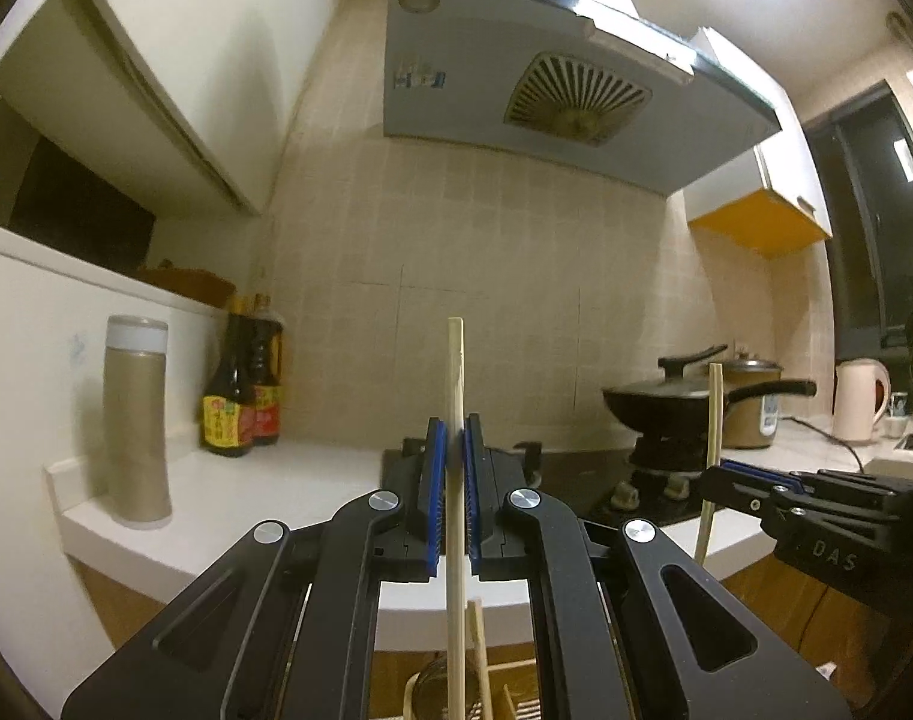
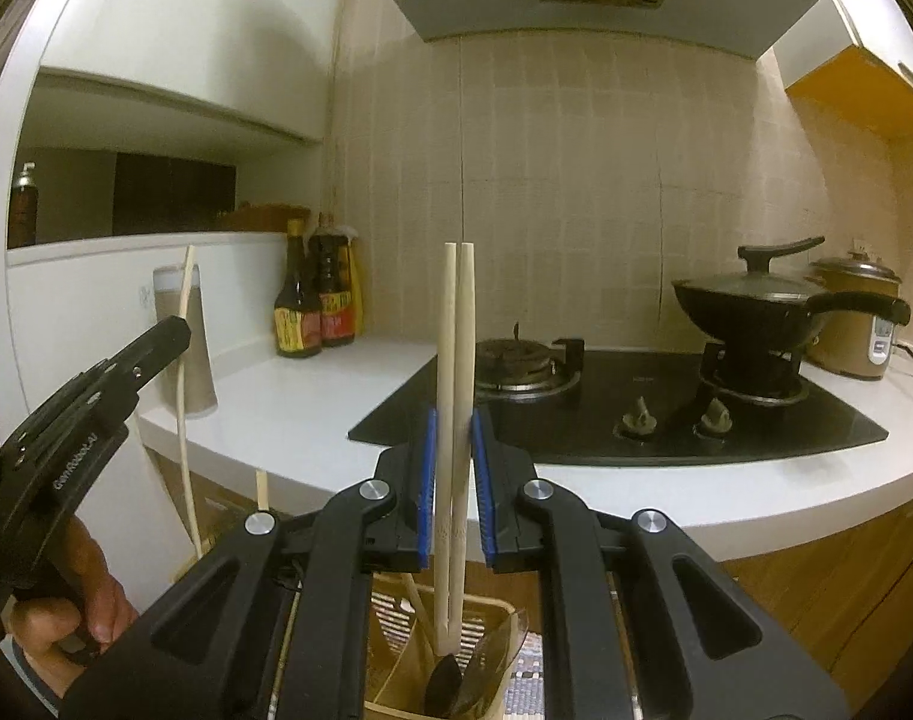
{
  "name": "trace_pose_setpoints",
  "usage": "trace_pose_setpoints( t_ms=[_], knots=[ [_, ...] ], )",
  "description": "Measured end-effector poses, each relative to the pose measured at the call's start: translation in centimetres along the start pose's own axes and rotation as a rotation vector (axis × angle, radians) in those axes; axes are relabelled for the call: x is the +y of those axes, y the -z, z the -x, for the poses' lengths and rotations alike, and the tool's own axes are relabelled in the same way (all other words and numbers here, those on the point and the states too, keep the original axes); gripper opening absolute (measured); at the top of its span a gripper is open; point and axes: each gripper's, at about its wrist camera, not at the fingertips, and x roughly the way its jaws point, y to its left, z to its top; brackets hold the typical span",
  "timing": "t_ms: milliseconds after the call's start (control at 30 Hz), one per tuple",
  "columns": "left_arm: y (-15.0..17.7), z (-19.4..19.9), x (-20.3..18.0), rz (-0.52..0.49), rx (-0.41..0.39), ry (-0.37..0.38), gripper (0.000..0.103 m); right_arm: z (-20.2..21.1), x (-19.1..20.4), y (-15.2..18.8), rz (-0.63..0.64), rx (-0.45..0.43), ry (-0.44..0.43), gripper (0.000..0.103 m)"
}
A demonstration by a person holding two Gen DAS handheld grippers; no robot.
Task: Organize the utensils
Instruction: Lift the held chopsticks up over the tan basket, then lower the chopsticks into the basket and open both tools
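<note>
Holding the chopsticks upright is my choice here, because the holder (image 2: 456, 648) below me is narrow and deep, and a stick enters it best with the thin end down. My left gripper (image 1: 455, 480) is closed on a single chopstick (image 1: 455, 396); the blue pads press it from both sides, and the stick stands vertical, with the top above the fingers and the lower part going down between the black arms. My right gripper (image 2: 455, 468) is nearly closed on a pair of chopsticks (image 2: 456, 360), held side by side and touching each other. Their lower ends are already inside the holder, just beside a dark spoon (image 2: 444, 678) and other sticks that lean there.

I keep both grippers in front of the white counter (image 2: 288, 396), not over it, because the holder stands lower than the counter edge. The stove (image 2: 636, 408) and the pan (image 2: 750, 306) are well apart from my tools, so nothing there is in the way.

I judge that the pair is nearly placed, and the single stick comes after it. A tilted stick could catch on the rim, therefore I hold them straight.
</note>
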Motion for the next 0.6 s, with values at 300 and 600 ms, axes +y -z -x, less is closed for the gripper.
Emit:
trace_pose_setpoints(
  t_ms=[300, 600],
  knots=[
    [0.8, -0.7, 0.4, 0.008, 0.064, 0.047, 0.008, 0.1, -0.1, 0.9, -0.011, 0.056, -0.022, 0.011],
    [-0.8, 2.8, 1.9, 0.071, 0.143, 0.116, 0.047, 3.3, -1.3, 1.0, -0.081, 0.127, -0.094, 0.052]
  ],
)
